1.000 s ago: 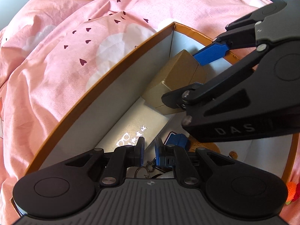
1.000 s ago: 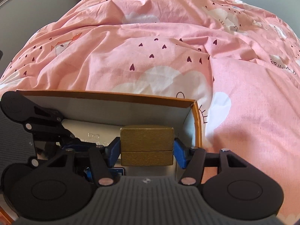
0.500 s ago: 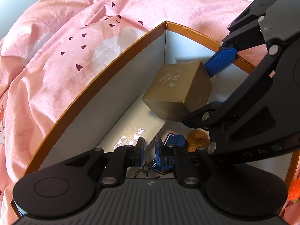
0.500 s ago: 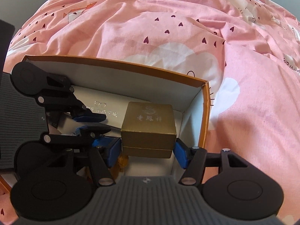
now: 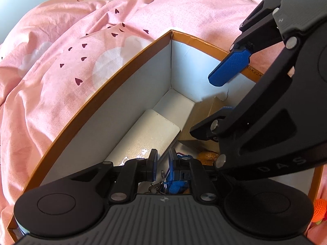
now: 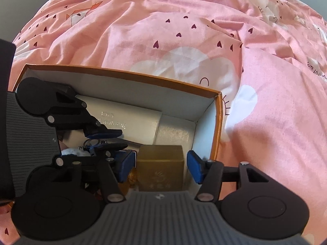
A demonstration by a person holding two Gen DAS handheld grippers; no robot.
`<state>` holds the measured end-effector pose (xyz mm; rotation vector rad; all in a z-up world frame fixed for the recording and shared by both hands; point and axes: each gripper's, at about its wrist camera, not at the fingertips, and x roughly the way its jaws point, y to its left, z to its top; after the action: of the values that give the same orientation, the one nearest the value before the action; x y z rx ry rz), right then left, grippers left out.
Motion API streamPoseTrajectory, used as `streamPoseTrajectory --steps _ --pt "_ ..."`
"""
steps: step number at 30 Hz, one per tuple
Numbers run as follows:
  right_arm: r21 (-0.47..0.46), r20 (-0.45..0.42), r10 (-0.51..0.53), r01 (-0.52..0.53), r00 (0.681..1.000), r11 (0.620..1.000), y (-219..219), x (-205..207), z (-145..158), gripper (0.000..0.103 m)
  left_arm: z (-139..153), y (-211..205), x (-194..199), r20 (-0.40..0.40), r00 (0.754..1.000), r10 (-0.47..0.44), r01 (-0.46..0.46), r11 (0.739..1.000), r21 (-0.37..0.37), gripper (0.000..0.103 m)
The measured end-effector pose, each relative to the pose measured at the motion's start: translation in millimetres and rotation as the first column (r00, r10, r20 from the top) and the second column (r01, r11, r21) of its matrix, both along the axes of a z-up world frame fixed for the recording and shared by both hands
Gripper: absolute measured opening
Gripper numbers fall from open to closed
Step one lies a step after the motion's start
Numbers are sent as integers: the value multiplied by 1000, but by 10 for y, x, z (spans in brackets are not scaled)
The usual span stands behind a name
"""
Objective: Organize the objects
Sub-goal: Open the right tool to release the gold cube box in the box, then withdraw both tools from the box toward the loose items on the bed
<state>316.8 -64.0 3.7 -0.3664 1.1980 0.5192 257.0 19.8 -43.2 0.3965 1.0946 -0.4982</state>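
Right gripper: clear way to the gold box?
Probably yes: the gold box sits between the right gripper's closing jaws, gaps either side, nothing over it. The left gripper, shut on a keychain, is off to one side.

Both grippers were pointed steeply down. The left gripper (image 5: 162, 164) was held nearly shut; the right gripper's (image 6: 161, 166) jaws were spread and closing.
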Motion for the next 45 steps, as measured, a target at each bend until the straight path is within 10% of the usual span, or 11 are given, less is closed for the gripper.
streamPoseTrajectory --steps 9,17,45 --pt "33 19 142 -142 990 989 -127 -333 57 34 173 80 -126 56 998 33 -34 999 11 14" --pt "-117 129 438 -425 890 897 -39 -614 -89 29 201 108 -89 74 997 22 -23 1000 13 15" --pt "-164 79 352 -336 933 927 395 264 -422 2 189 470 162 19 1000 22 -23 999 41 15"
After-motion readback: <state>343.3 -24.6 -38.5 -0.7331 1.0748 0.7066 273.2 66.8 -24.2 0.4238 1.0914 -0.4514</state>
